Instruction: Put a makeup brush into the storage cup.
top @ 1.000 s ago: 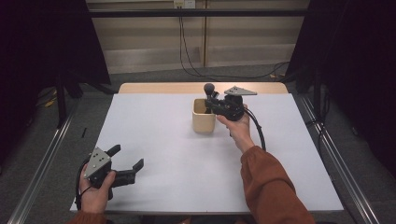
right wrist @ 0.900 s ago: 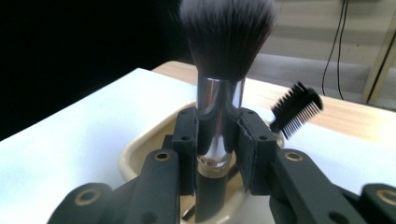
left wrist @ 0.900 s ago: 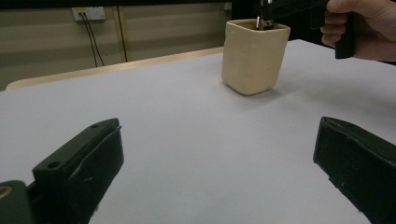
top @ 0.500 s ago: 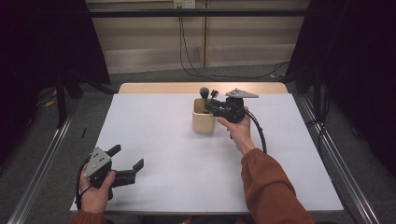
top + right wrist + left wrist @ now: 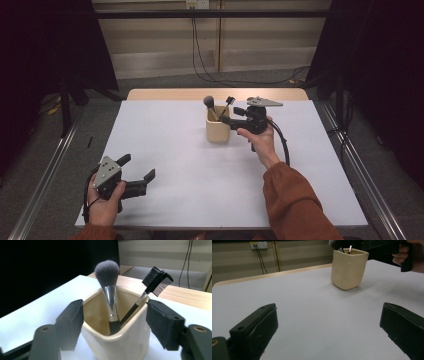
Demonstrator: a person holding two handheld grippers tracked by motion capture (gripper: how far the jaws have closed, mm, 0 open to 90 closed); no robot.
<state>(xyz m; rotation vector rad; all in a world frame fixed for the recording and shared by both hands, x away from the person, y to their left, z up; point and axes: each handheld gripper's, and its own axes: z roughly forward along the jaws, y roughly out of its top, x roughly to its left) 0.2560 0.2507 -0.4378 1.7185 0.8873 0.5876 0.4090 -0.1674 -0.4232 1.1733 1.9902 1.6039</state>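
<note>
A cream square cup (image 5: 218, 131) stands at the far middle of the white table (image 5: 180, 200). In it lean a grey-headed makeup brush (image 5: 209, 101) and a small black comb brush (image 5: 230, 100). My right gripper (image 5: 227, 118) reaches in from the cup's right at rim height. Its jaws have just been opening. In the right gripper view they flank the cup (image 5: 112, 340) without pressing on the brush (image 5: 108, 270) or the comb (image 5: 158, 278). My left gripper (image 5: 137, 167) rests open near the front left with nothing between its jaws. The cup (image 5: 348, 268) is far ahead of it.
The table's wooden far edge (image 5: 165, 93) lies just behind the cup. Metal rails (image 5: 45, 180) run along both sides of the table, with cables on the floor beyond. The right hand (image 5: 409, 255) shows at the top right of the left gripper view.
The right gripper's jaws have parted and let go of the makeup brush, whose head has shifted left as it settled into the cup. The left gripper has not moved.
</note>
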